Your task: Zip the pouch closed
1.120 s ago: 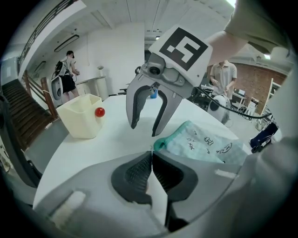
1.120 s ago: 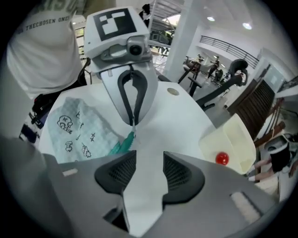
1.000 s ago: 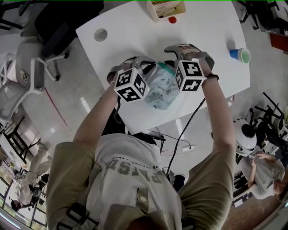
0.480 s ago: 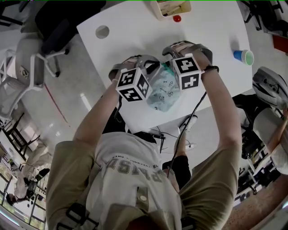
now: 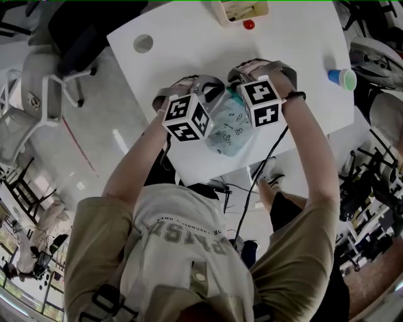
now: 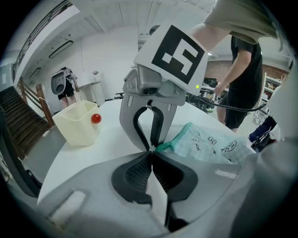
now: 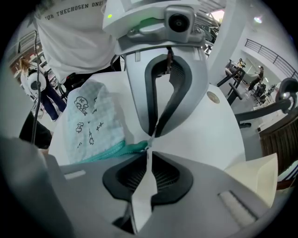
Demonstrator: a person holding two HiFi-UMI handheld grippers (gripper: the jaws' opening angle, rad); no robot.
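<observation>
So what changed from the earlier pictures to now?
The right gripper has just been closing its jaws, and they now pinch the teal zip edge of the pouch. The left gripper stays shut on the pouch's end. Both grippers and the pouch are in about the same place over the white table.

Zip of the pouch [image 5: 230,131]: mostly hidden, head view.
Bin [image 5: 219,14]: cut by the top edge.
Zipper pull: too small to tell at the right claw [image 7: 150,139].

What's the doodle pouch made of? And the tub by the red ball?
The pouch seems soft cloth: matte, pale mint with printed doodles, and it sags and creases. The tub is probably plastic: cream, smooth, with stiff thin walls.
</observation>
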